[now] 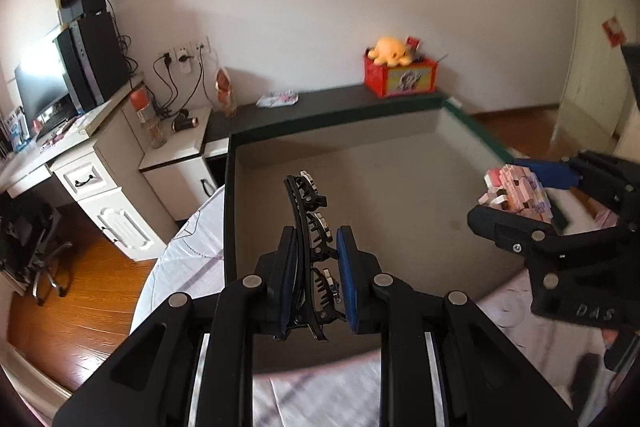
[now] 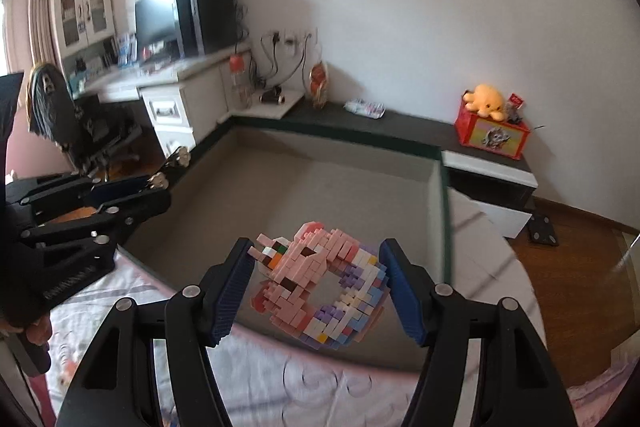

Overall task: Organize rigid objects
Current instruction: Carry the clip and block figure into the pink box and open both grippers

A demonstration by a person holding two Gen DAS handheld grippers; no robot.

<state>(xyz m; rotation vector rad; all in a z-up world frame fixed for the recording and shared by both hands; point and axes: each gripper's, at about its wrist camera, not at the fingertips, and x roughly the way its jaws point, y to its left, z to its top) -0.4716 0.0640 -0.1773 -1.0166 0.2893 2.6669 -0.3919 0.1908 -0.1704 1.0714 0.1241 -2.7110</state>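
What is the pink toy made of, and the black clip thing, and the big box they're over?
The pink toy looks like hard plastic: many tiny studded bricks with a dull sheen. The black clip seems to be glossy plastic with toothed combs and small pale decorations, perhaps metal or stone. The big box looks like matte cardboard, grey-beige inside with a dark green rim, though that is a guess.

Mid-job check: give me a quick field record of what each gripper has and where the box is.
left gripper: shut on hair clip, black, long, with toothed claws
right gripper: shut on block model, pink and purple, ring-shaped
box: open, dark rim, grey inside, below and ahead of both grippers
box contents: nothing visible in the part that shows
under box: light patterned sheet
height: both items held in the air above the box's near edge
background: red toy box on a dark ledge
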